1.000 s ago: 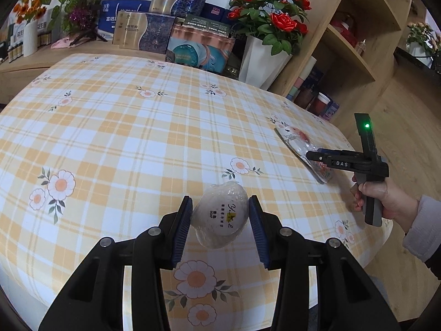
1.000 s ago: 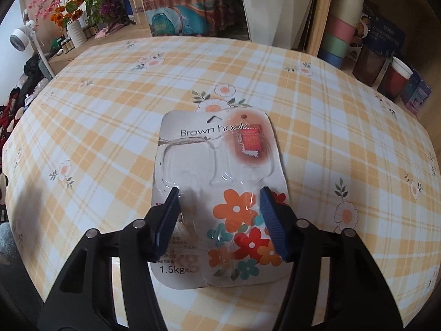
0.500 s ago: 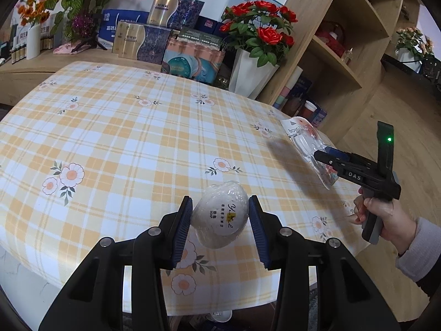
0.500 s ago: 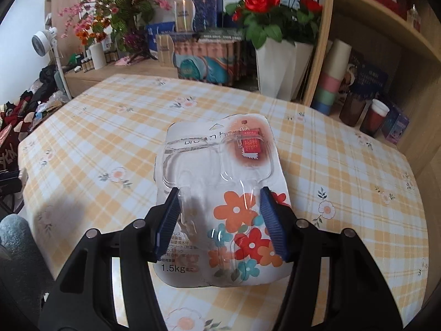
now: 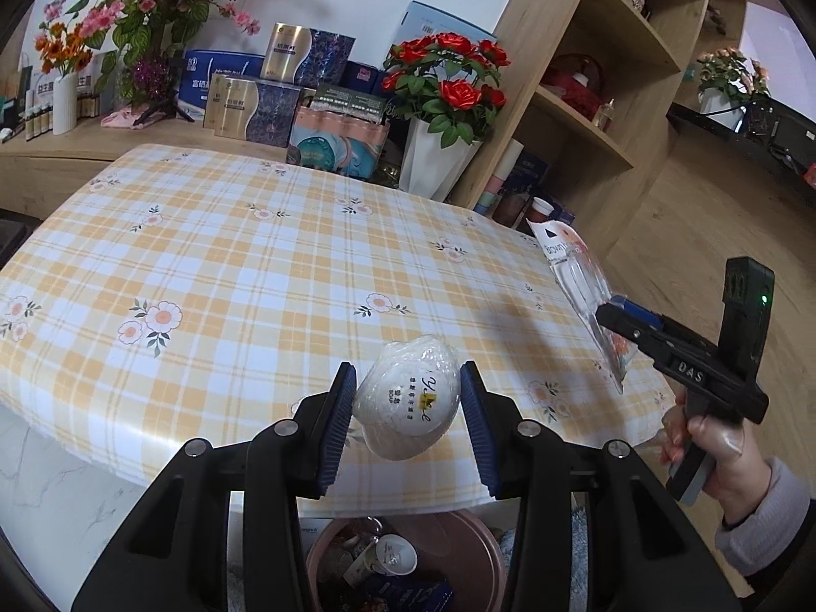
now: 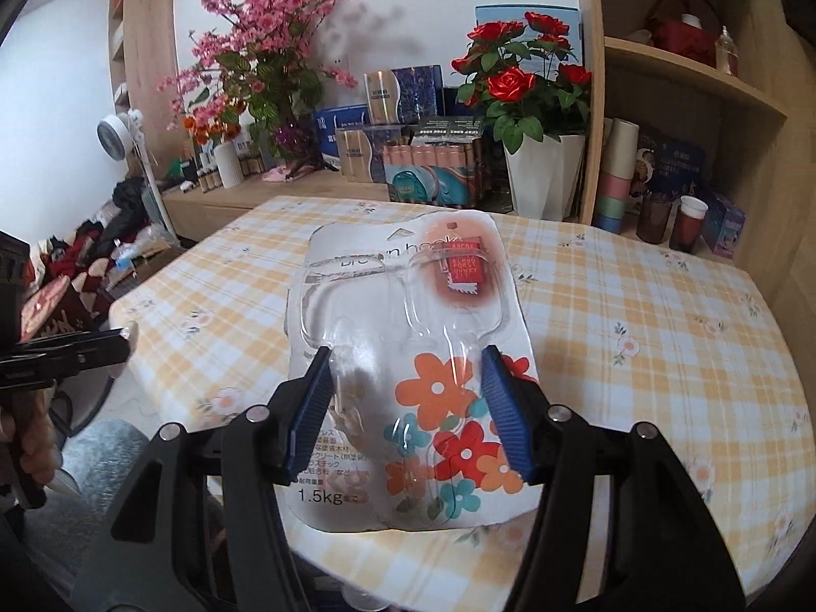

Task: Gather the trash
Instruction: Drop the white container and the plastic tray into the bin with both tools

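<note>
A: Where do you stand with the trash?

B: Both pieces are in hand. Your left gripper (image 5: 408, 408) is clamped on the wrapped soap (image 5: 408, 403), its pads pressing both sides, and the soap hangs clear of the surface (image 5: 255, 265), at its near edge. Your right gripper (image 6: 405, 408) is closed on the empty hook pack (image 6: 413, 357), pinching its lower half, the pack lifted off the cloth and sticking out forward.

A: Anything left on the surface?

B: In these two views, no other litter shows on the checked cloth. The far corners are partly hidden by the pack, so you can't be sure of those.

A: And the bin?

B: A pink bin (image 5: 479, 540) sits on the floor below the surface's near edge, right under your left gripper, with a cup and other scraps already inside. So picking up looks done; dropping is what remains. I'd judge the soap is nearly over the opening. The pack is off to the right, well apart from the bin, and needs carrying across.
</note>
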Demonstrator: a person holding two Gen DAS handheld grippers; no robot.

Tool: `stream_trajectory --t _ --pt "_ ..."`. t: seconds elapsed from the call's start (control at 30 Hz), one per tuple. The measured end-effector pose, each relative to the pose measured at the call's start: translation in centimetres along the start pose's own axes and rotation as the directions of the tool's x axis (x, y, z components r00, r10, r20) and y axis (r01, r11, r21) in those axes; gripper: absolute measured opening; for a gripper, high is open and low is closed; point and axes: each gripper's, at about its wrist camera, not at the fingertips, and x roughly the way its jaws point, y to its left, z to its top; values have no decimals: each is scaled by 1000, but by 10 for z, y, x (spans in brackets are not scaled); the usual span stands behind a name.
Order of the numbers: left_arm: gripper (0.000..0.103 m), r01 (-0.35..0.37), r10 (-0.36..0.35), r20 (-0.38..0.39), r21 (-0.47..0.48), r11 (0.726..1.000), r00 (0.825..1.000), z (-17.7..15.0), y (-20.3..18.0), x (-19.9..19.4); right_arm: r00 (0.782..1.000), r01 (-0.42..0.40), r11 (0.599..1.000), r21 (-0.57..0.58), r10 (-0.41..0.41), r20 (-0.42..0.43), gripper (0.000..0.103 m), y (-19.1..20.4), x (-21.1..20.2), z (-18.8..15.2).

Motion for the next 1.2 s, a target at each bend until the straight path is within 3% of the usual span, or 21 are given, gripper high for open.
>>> stream_trajectory --t 0.4,0.6,0.93,1.03,1.07,1.13,1.2 --pt "41 9 -9 27 10 1000 1000 -16 -14 -52 997 -48 997 -63 43 -71 59 67 -49 -75" --pt "41 11 -11 39 1 1000 999 -26 -18 -68 989 -62 993 -103 47 -139 59 86 -54 -102" --pt "41 11 -11 31 -16 1000 999 -36 -17 -75 961 -144 988 -46 129 -247 60 94 -44 -126" --pt "41 11 -10 22 -14 1000 1000 -37 -16 -73 947 -181 983 5 176 -268 80 95 -36 -129" --pt "41 9 -9 17 -16 1000 1000 -39 -16 -71 949 -181 983 10 178 -261 87 96 -37 -130" --pt "41 8 -8 9 -19 1000 1000 -41 -15 -68 954 -176 984 15 174 -243 91 96 -38 -127" --pt "41 7 -7 -4 -22 1000 1000 -46 -14 -64 973 -130 991 25 133 -188 97 91 -44 -119"
